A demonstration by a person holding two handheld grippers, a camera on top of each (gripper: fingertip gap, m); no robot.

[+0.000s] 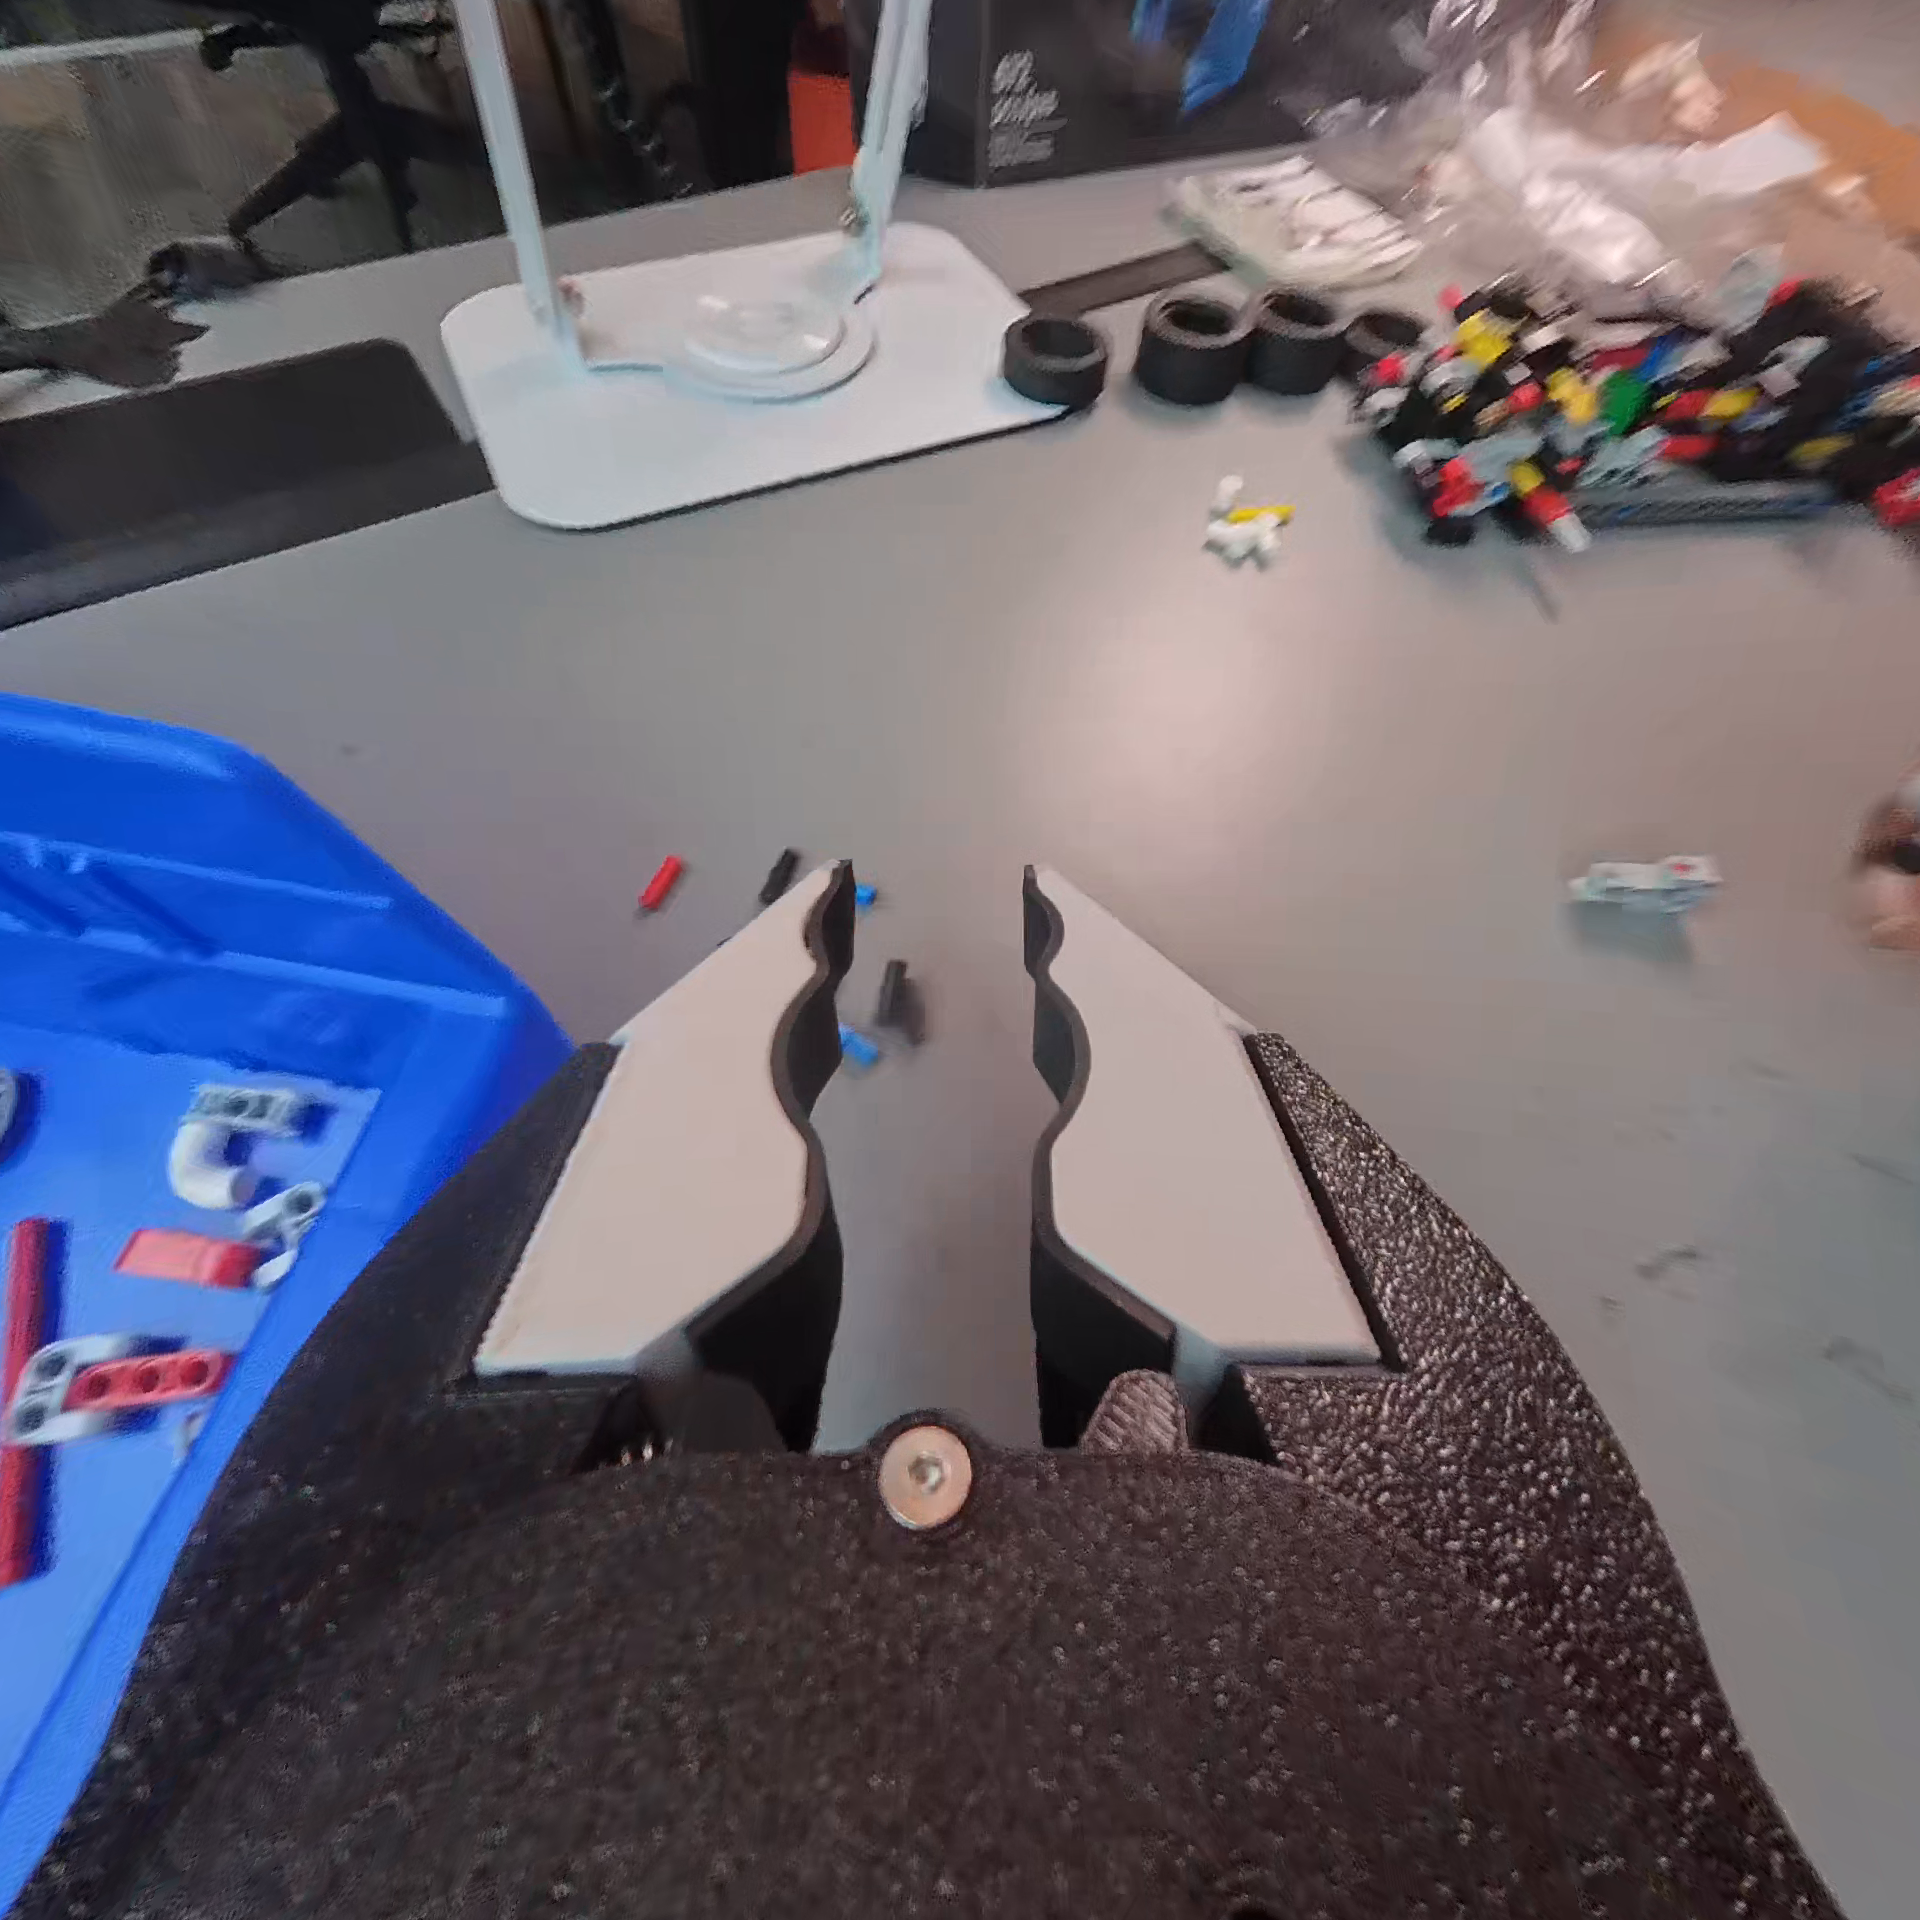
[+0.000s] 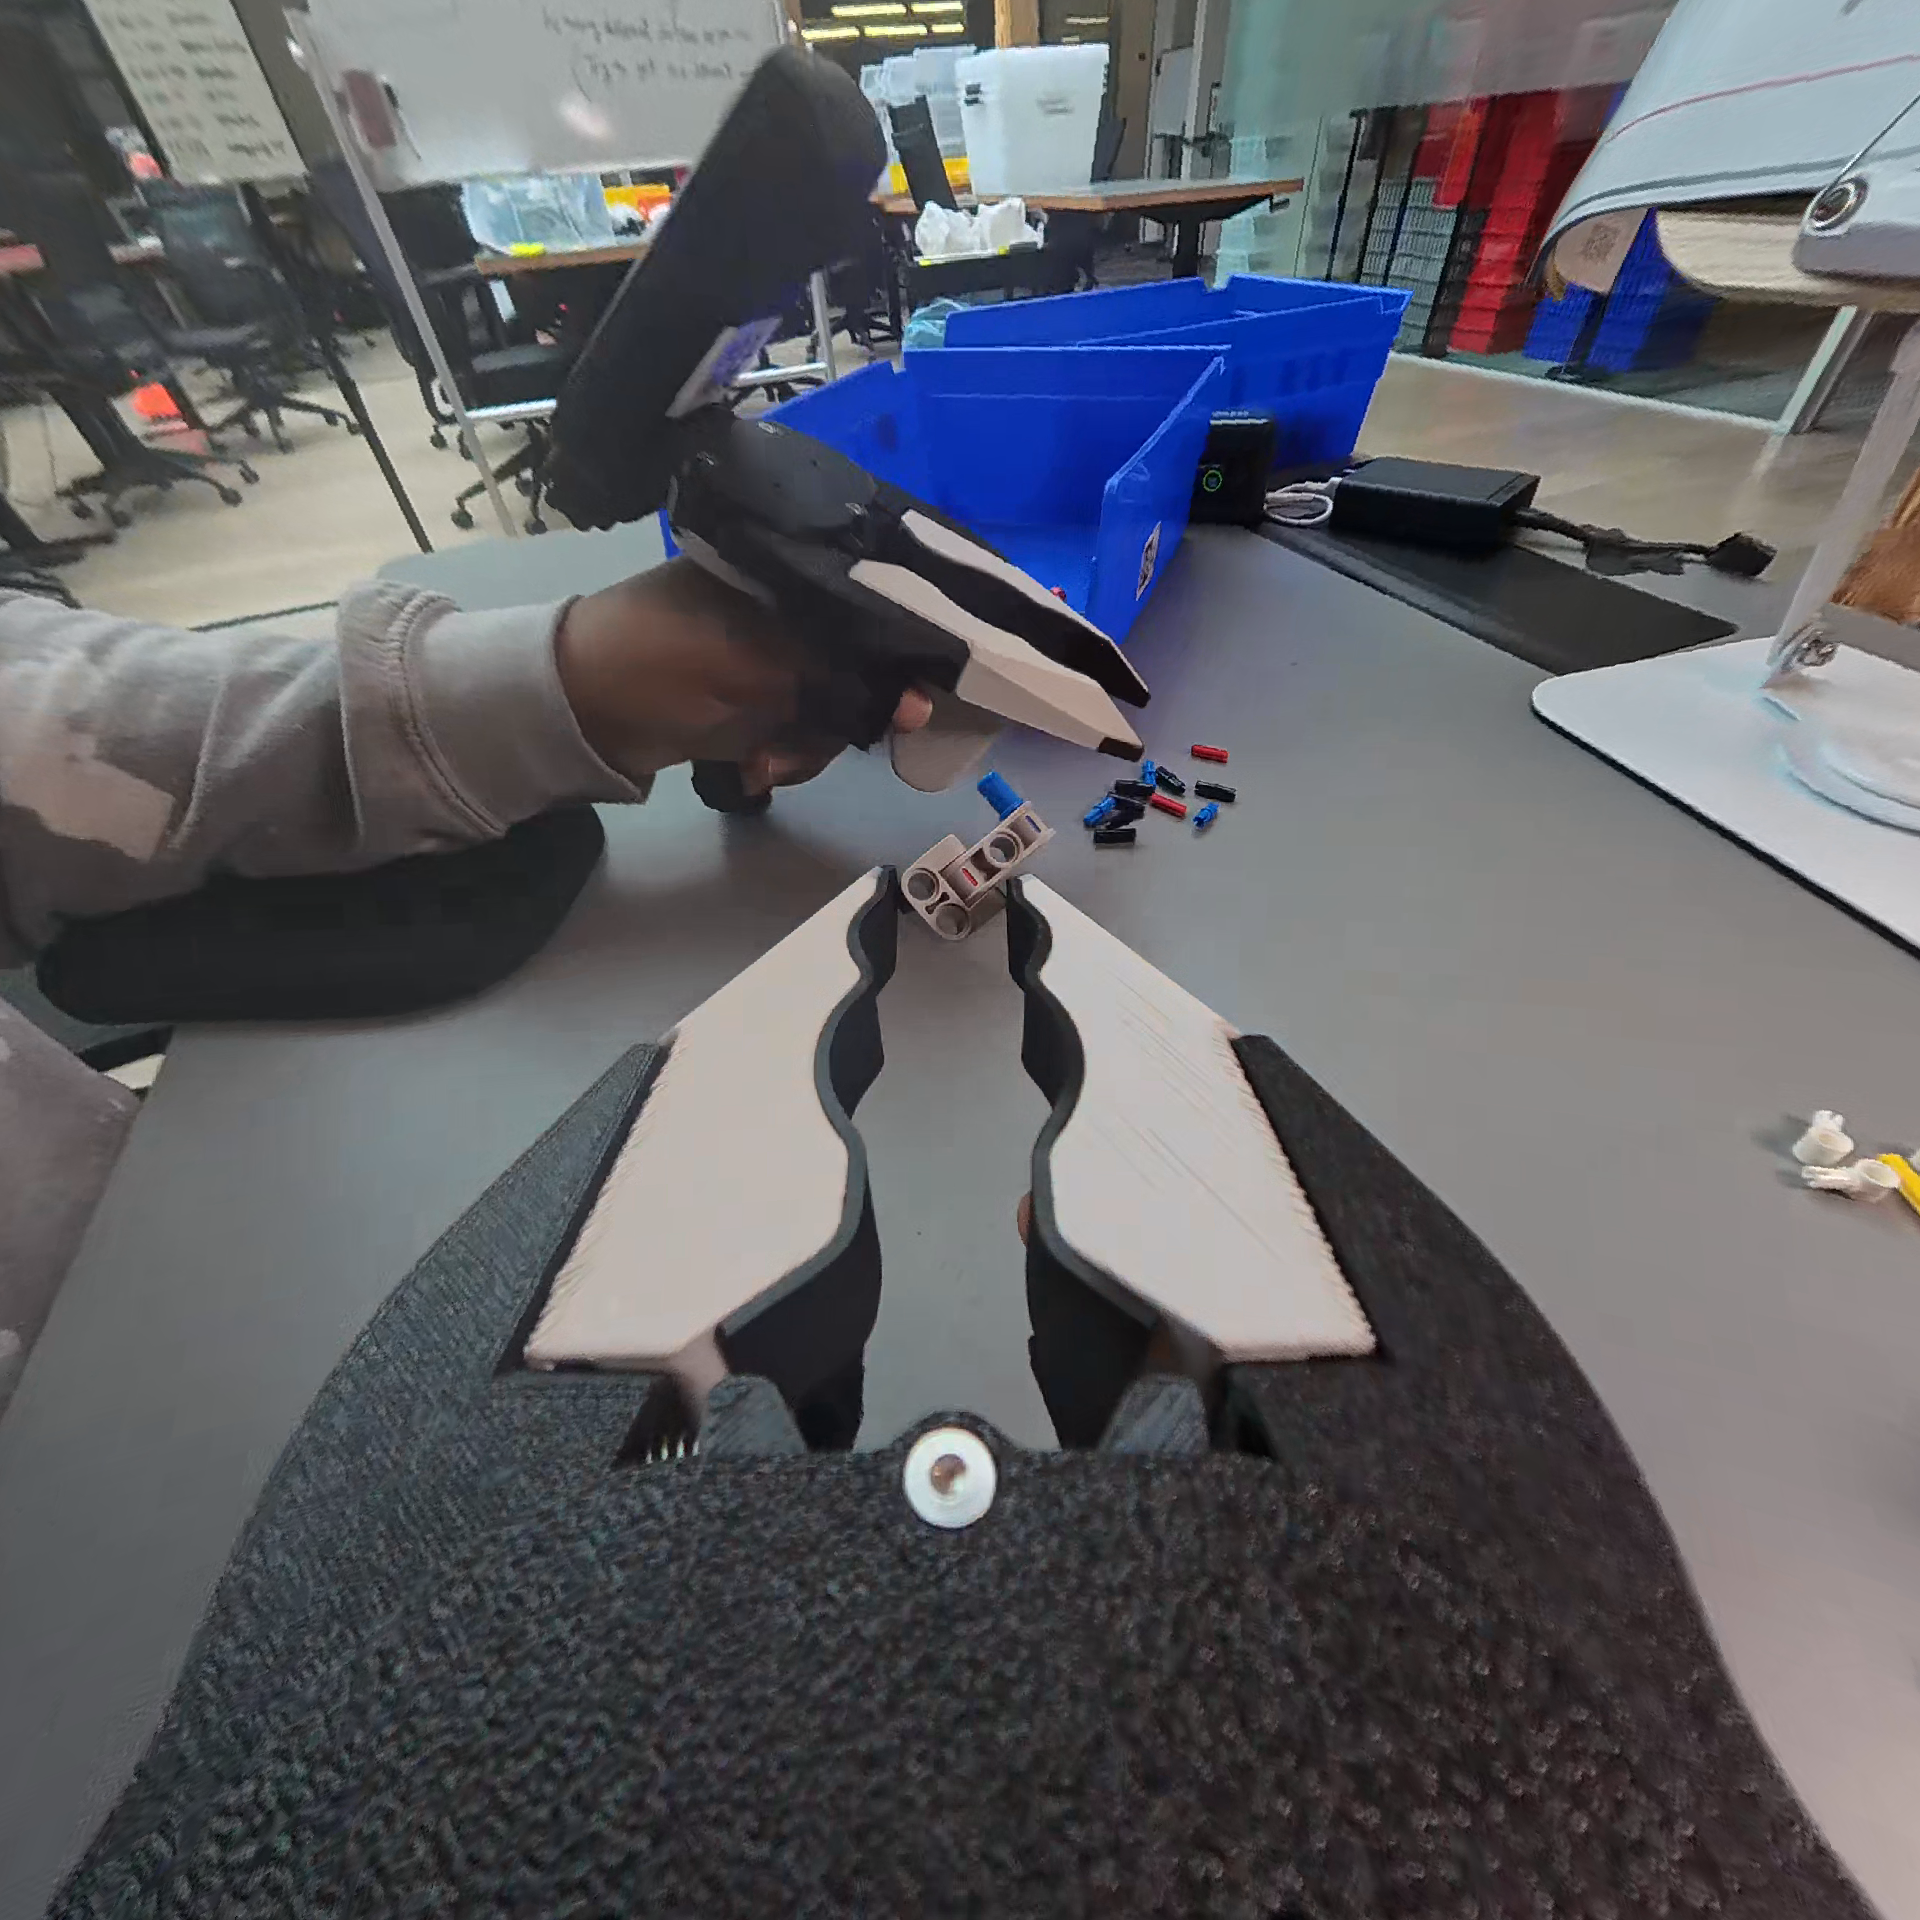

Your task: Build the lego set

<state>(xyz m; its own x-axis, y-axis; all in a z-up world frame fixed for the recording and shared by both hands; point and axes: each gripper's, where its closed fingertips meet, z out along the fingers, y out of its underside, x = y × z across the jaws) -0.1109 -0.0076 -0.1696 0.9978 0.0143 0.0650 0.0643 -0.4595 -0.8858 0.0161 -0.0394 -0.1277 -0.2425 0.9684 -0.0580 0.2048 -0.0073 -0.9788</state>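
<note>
My right gripper [image 2: 956,896] is shut on a grey holed connector piece [image 2: 971,878] with a blue pin [image 2: 997,795] in it, held just above the grey table [image 2: 1351,1039]. The piece also shows, blurred, in the left wrist view [image 1: 1647,883]. My left gripper [image 1: 938,878] is open and empty, low over several loose pins: red [image 1: 660,883], black [image 1: 899,1003] and blue [image 1: 857,1044]. In the right wrist view the left gripper [image 2: 1132,722] hangs just left of that pin cluster [image 2: 1143,800], held by a hand in a grey sleeve.
A blue bin [image 1: 260,935] with red and grey pieces stands to the left. A white lamp base [image 1: 727,364], black tyres [image 1: 1195,348], a mixed brick pile [image 1: 1662,416] and plastic bags lie beyond. A small white-and-yellow assembly [image 1: 1247,525] sits mid-table. A black power brick [image 2: 1434,504] lies behind the bin. The small white-and-yellow assembly [image 1: 1247,525] is about 20 centimetres from both grippers' fingertips. My right wrist view [image 2: 1867,1161] looks at it from another angle.
</note>
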